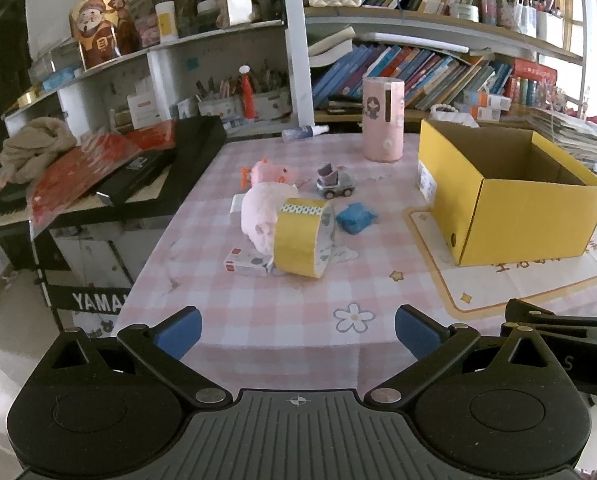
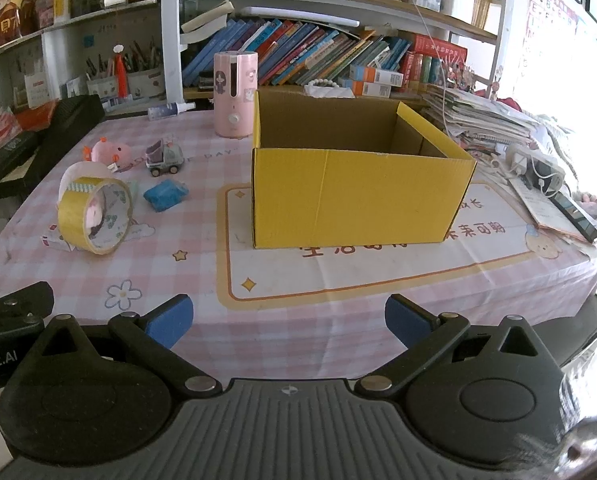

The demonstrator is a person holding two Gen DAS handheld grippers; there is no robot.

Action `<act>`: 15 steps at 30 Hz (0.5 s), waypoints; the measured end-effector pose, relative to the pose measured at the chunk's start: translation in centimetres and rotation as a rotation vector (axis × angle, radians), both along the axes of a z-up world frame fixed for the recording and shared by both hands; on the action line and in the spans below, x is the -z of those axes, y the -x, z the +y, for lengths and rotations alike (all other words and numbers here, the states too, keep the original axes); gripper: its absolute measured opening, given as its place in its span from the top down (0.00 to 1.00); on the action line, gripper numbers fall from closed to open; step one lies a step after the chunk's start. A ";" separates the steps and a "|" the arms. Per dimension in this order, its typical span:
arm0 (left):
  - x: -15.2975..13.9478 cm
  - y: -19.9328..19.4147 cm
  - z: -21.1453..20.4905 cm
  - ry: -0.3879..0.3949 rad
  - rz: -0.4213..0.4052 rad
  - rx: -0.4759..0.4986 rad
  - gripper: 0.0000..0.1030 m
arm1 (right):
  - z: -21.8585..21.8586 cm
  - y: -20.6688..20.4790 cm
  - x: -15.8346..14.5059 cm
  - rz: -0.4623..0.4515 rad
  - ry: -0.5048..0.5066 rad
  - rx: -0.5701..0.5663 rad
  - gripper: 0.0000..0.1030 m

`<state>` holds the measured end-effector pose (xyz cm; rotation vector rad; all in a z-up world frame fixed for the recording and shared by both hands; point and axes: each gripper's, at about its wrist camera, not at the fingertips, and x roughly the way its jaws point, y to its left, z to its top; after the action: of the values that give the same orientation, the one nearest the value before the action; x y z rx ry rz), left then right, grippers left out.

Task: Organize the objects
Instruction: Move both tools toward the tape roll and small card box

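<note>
An open yellow cardboard box (image 1: 510,216) (image 2: 354,196) stands on the pink checked tablecloth. To its left lie a yellow tape roll (image 1: 304,236) (image 2: 94,214) on its edge, a pink plush toy (image 1: 260,216) (image 2: 80,170) behind it, a smaller pink plush (image 1: 268,172) (image 2: 108,151), a toy truck (image 1: 334,184) (image 2: 164,158), a blue pouch (image 1: 356,218) (image 2: 165,195) and a small flat box (image 1: 245,264) (image 2: 56,242). My left gripper (image 1: 298,330) and right gripper (image 2: 286,320) are open and empty at the table's near edge.
A pink cylindrical appliance (image 1: 382,120) (image 2: 234,94) and a spray bottle (image 1: 304,133) (image 2: 170,111) stand at the table's back. A keyboard (image 1: 98,196) stands left of the table. Papers and cables (image 2: 538,168) lie at the right. Bookshelves fill the back.
</note>
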<state>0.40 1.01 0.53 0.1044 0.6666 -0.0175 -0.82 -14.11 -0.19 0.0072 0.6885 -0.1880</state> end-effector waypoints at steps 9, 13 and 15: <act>-0.4 -0.2 0.5 0.013 -0.024 0.028 0.00 | 0.1 -0.2 -0.4 -0.017 -0.030 0.006 0.00; -0.4 -0.3 1.1 0.042 -0.013 0.039 0.00 | 0.3 -0.4 -0.7 -0.023 -0.051 -0.007 0.02; -0.3 -0.4 1.6 0.062 -0.001 0.040 0.00 | 0.4 -0.6 -0.7 -0.020 -0.058 -0.017 0.03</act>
<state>0.81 2.60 0.79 0.0579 0.6620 -0.0763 -0.21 -13.67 0.47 0.0584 0.6733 -0.1516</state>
